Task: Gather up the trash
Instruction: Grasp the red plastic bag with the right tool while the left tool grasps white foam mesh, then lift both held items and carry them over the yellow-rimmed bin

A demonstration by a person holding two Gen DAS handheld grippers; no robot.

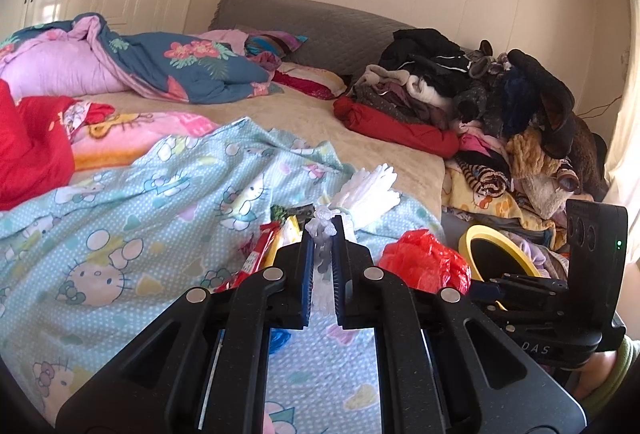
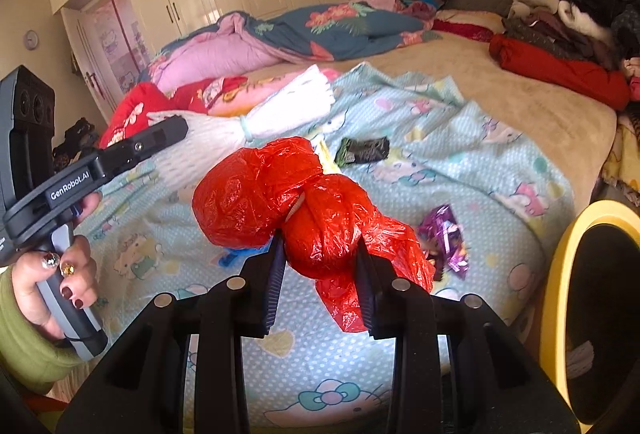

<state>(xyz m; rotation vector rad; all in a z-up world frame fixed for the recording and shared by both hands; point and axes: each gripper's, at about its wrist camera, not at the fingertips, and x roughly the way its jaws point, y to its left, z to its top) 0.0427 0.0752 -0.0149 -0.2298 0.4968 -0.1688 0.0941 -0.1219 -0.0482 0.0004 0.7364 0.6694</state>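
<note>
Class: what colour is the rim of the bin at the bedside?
Yellow, around a black inside. The bin shows best in the right wrist view.

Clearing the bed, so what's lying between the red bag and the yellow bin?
In the right wrist view, a purple wrapper lies on the sheet there.

Your bin (image 2: 560, 274) stands right of the bed (image 2: 520, 105). Clothes pile (image 1: 500, 105) sits on its far right; quilt (image 1: 168, 65) far left, wrappers (image 2: 362, 149) on the near sheet (image 2: 440, 161).
</note>
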